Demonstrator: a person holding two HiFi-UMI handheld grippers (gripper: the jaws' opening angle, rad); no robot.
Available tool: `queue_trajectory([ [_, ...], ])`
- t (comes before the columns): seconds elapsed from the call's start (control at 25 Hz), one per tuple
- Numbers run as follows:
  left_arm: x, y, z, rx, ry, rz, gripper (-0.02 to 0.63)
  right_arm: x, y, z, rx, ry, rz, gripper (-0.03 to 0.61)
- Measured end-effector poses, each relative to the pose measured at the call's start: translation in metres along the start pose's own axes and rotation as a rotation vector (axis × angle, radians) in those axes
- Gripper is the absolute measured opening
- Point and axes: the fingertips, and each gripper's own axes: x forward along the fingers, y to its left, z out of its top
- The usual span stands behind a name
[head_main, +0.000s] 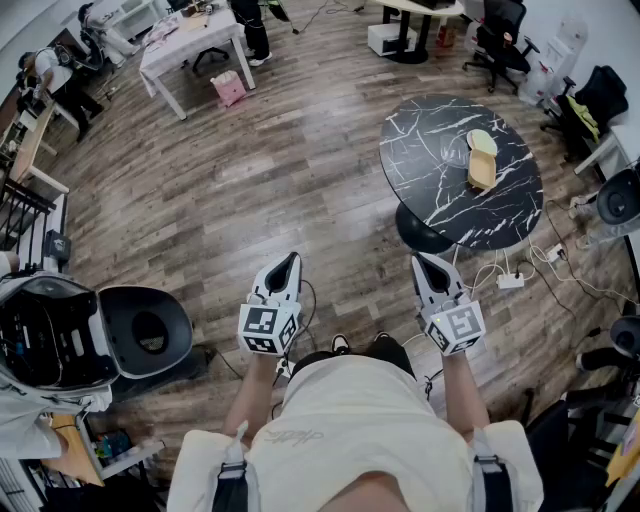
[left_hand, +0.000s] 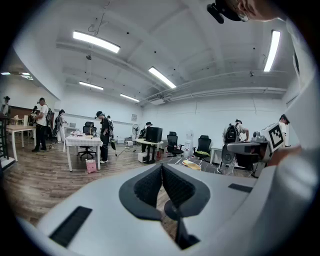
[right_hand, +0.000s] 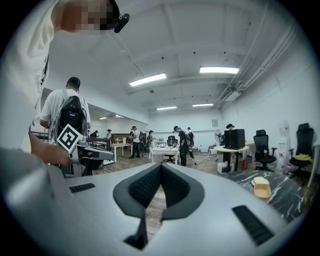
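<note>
Both grippers hang in the air over the wooden floor, in front of the person's body. My left gripper (head_main: 288, 262) is shut, its dark ribbed pads pressed together with nothing between them (left_hand: 162, 168). My right gripper (head_main: 426, 263) is shut and empty too (right_hand: 160, 167). Nearest to the right gripper is a round black marble table (head_main: 430, 150), ahead and to the right. On it lies a pale yellow tray-like object (head_main: 482, 158), which the right gripper view shows as well (right_hand: 261, 187). Neither gripper touches anything.
A black chair (head_main: 150, 330) stands to the left and a dark stool (head_main: 420, 232) under the marble table. Cables and a power strip (head_main: 510, 281) lie on the floor at right. A white table (head_main: 190, 45), a pink bag (head_main: 229, 88), office chairs and several people are farther off.
</note>
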Motion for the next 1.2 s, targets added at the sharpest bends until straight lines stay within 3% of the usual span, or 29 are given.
queue_trajectory([
  [0.16,0.000,0.003,0.004,-0.011,0.004,-0.009,0.020,0.001,0.004,0.008,0.009,-0.035,-0.006,0.006],
  [0.44,0.002,0.005,-0.005,-0.038,0.012,0.004,0.020,0.005,0.006,0.002,0.002,-0.001,0.025,0.006],
  [0.68,0.031,0.025,-0.013,-0.048,0.050,0.042,0.020,0.049,-0.017,-0.012,0.013,0.026,0.072,0.006],
  [0.84,0.076,0.047,-0.008,-0.045,0.073,0.075,0.020,0.095,-0.052,-0.013,0.011,0.026,0.105,0.006],
  [1.2,0.206,0.075,0.035,-0.069,0.048,0.105,0.020,0.194,-0.176,0.004,0.008,-0.008,0.124,0.006],
])
